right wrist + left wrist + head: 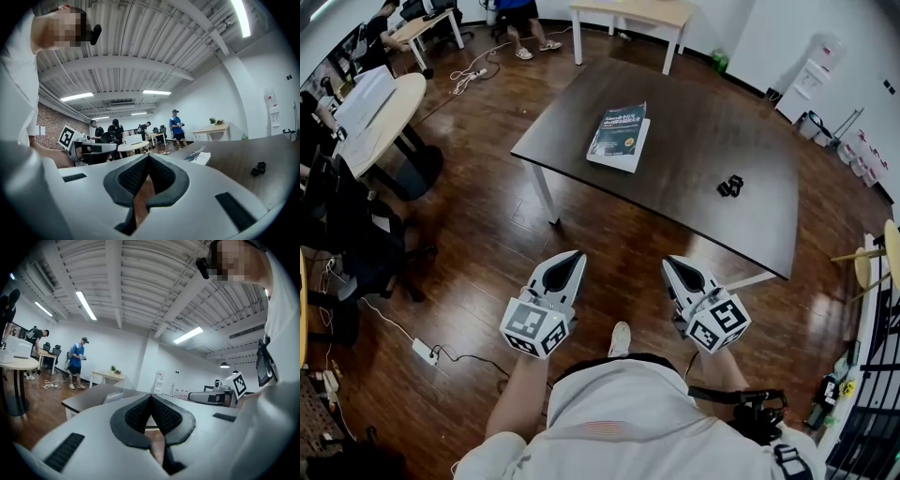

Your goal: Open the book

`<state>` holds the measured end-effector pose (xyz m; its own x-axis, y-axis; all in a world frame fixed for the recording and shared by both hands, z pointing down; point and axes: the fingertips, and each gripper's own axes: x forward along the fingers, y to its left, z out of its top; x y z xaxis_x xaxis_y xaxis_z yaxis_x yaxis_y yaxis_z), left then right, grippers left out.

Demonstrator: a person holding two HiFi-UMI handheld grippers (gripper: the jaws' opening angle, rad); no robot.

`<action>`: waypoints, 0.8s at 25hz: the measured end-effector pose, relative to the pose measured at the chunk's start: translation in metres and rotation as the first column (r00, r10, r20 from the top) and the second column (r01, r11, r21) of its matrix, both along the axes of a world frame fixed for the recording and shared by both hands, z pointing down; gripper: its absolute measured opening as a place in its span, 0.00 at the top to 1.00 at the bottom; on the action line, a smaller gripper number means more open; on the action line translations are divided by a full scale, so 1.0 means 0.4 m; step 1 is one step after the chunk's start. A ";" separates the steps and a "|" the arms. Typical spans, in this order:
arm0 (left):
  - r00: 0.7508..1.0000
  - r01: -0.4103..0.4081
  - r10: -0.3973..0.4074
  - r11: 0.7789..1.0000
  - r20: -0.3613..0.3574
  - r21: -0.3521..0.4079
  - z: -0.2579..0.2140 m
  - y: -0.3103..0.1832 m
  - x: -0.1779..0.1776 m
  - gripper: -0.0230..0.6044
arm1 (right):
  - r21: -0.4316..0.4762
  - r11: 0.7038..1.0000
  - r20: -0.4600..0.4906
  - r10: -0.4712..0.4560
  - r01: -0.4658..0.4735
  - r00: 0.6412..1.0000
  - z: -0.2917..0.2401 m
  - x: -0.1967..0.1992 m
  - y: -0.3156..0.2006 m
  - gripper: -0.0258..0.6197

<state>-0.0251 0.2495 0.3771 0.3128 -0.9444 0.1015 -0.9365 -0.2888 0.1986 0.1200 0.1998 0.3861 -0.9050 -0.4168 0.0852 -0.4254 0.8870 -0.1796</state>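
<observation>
A closed book (619, 136) with a dark cover lies flat on the dark rectangular table (694, 159), toward its far-left part. It also shows small in the left gripper view as the book (115, 396) and in the right gripper view as the book (198, 154). Both grippers hover over the wooden floor, short of the table's near edge and well apart from the book. My left gripper (571, 260) is shut with its pads meeting at the tips and nothing between them; my right gripper (677, 265) is shut and empty too. Jaw tips meet at left gripper (151, 397) and right gripper (148, 157).
A small black object (730, 187) lies on the table's right part, also seen as the black object (257, 168). A round pale table (384, 112) and dark chairs stand at left, a light wooden table (633, 14) at the back. A power strip (424, 352) and cable lie on the floor. People stand far off.
</observation>
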 end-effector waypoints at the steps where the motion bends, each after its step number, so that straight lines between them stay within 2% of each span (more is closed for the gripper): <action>1: 1.000 0.003 -0.003 1.000 0.005 0.002 -0.002 -0.027 0.003 0.95 | 0.001 1.000 0.002 -0.006 0.006 1.000 0.001 0.003 -0.027 0.96; 5: 1.000 0.007 -0.007 1.000 0.027 0.003 -0.006 -0.120 0.019 0.95 | -0.003 1.000 0.008 -0.014 0.014 1.000 0.007 0.016 -0.127 0.96; 10: 0.999 0.010 -0.010 1.000 0.031 -0.001 -0.015 -0.188 0.010 0.95 | -0.018 1.000 0.011 -0.019 0.019 1.000 0.008 0.003 -0.191 0.96; 15: 1.000 0.002 -0.001 1.000 0.022 -0.007 0.002 -0.250 -0.030 0.95 | -0.025 1.000 0.008 -0.016 0.017 1.000 0.026 -0.041 -0.250 0.96; 20: 0.999 -0.035 0.035 0.999 0.007 0.005 0.022 -0.358 -0.120 0.95 | -0.013 1.000 -0.001 0.025 -0.025 1.000 0.036 -0.122 -0.344 0.96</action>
<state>-0.0732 0.1064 0.3860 0.3446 -0.9336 0.0985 -0.9272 -0.3221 0.1910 0.0714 0.0624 0.4004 -0.8943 -0.4380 0.0917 -0.4475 0.8737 -0.1907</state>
